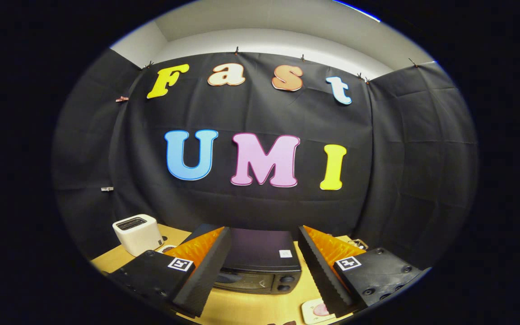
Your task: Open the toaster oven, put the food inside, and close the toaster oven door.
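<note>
A black toaster oven point(260, 259) stands on the wooden table point(251, 307), seen from above its top, just ahead of and between my two fingers. Its door looks shut, with knobs at the front right. My gripper point(264, 257) is open, nothing between its ribbed black fingers point(206, 280), which have orange backs. A small light plate point(316, 310) with a pinkish piece of food on it lies on the table beside the right finger, partly hidden by it.
A white pop-up toaster point(137, 234) stands on the table to the left, beyond the left finger. Black cloth walls close the booth behind and at both sides. A small metal object point(358, 243) lies behind the right finger.
</note>
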Demonstrator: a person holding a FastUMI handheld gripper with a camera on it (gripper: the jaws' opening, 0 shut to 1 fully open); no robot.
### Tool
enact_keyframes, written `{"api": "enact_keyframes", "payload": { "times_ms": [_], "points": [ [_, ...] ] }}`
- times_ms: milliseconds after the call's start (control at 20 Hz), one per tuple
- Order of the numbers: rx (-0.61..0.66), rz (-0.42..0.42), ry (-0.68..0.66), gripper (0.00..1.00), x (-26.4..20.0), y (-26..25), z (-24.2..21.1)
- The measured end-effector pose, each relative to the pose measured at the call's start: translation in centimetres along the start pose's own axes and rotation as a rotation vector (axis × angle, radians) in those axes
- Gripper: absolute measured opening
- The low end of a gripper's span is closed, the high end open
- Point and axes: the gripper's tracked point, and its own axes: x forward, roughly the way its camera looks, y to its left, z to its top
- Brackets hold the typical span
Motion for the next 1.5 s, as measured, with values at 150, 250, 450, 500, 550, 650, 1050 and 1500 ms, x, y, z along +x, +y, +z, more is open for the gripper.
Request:
{"api": "enact_keyframes", "payload": {
  "times_ms": [150, 250, 450, 500, 550, 650, 1050, 1500],
  "points": [
    [0.033, 0.019, 0.048, 0.98, 2.0, 3.0, -2.3],
    [0.037, 0.018, 0.092, 0.99, 3.3, 4.2, -4.5],
    [0.065, 0.016, 0.207, 0.99, 5.0, 6.5, -9.5],
    [0.064, 0.021, 0.229, 0.99, 5.3, 7.1, -10.6],
    [0.057, 0.021, 0.249, 0.99, 5.5, 7.5, -11.6],
    [0.057, 0.014, 0.291, 0.99, 6.2, 8.1, -13.6],
    [0.080, -0.029, 0.405, 0.99, 8.4, 8.7, -18.5],
    [0.064, -0.039, 0.429, 0.99, 6.6, 8.4, -19.7]
  ]
}}
